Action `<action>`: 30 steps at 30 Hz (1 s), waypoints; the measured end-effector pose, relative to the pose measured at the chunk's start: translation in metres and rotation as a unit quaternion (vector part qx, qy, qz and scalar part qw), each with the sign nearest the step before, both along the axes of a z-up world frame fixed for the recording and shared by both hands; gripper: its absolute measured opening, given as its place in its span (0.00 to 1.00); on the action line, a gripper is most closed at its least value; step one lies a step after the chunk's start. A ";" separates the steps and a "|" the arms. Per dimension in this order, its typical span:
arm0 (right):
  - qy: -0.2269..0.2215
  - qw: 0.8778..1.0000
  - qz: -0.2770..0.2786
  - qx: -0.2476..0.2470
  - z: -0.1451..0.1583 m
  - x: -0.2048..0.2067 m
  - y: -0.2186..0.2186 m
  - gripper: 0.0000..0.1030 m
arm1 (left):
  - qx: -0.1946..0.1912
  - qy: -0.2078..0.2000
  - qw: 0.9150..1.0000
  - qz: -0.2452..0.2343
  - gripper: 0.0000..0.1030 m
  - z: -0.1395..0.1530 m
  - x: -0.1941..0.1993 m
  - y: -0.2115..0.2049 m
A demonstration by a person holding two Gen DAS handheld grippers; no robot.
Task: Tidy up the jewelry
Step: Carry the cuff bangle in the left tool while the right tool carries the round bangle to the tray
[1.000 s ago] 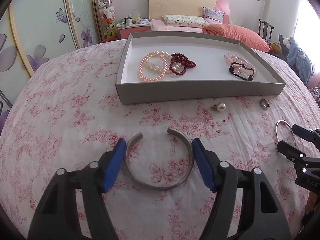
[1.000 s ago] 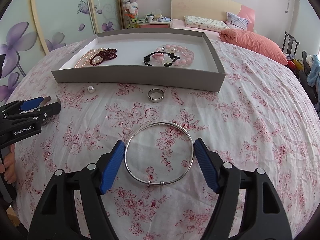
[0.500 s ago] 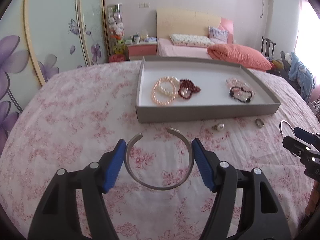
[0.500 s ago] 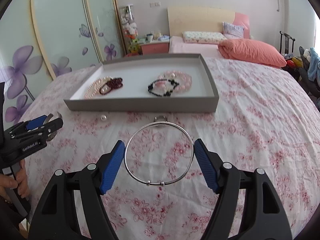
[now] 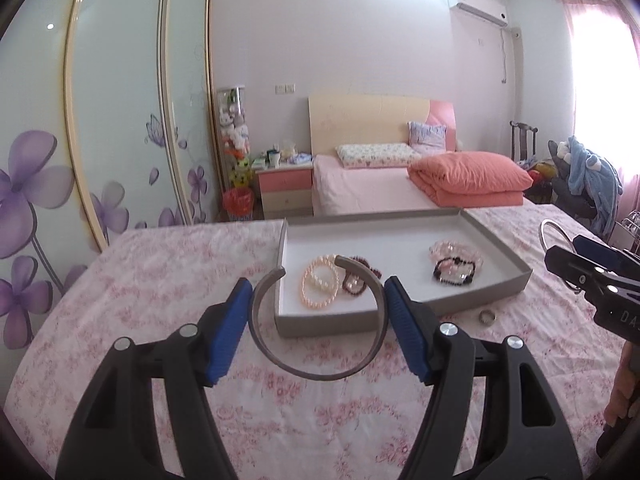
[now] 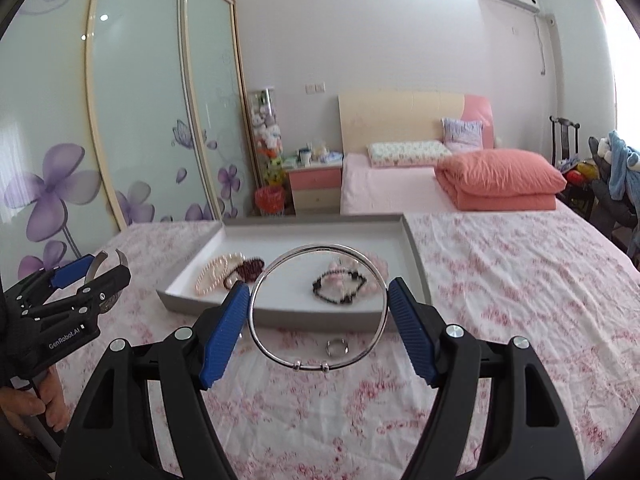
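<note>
The left gripper [image 5: 318, 322] clamped an open cuff [image 5: 316, 366] and the right gripper [image 6: 318, 318] a thin bangle [image 6: 318, 366] (both lifted clear), with the tray [image 5: 400, 316] ahead, nearer the bed's far edge.

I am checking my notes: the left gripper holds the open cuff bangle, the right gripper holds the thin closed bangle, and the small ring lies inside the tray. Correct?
Not quite. The small ring lies on the bedspread in front of the tray, as the right wrist view shows. The rest is right.
</note>
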State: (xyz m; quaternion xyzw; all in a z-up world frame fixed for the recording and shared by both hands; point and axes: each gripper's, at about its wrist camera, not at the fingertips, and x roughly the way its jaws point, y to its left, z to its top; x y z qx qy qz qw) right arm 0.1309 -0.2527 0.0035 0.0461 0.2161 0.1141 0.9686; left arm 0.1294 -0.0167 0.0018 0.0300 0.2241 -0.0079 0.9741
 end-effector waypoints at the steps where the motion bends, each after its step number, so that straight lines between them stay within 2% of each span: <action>1: -0.008 1.000 -0.001 0.002 0.003 0.000 0.000 0.69 | 0.001 -0.005 1.000 -0.001 0.64 0.002 0.000 -0.001; 10: -0.049 0.999 -0.007 0.007 0.019 0.013 -0.002 0.69 | 0.010 -0.047 0.999 0.000 0.64 0.021 0.008 -0.010; 18: -0.070 0.997 -0.018 0.011 0.025 0.027 -0.004 0.69 | 0.009 -0.053 0.999 0.006 0.64 0.021 0.025 -0.011; 30: -0.078 0.997 -0.021 0.019 0.024 0.055 -0.007 0.69 | 0.000 -0.061 0.998 0.002 0.64 0.020 0.051 -0.011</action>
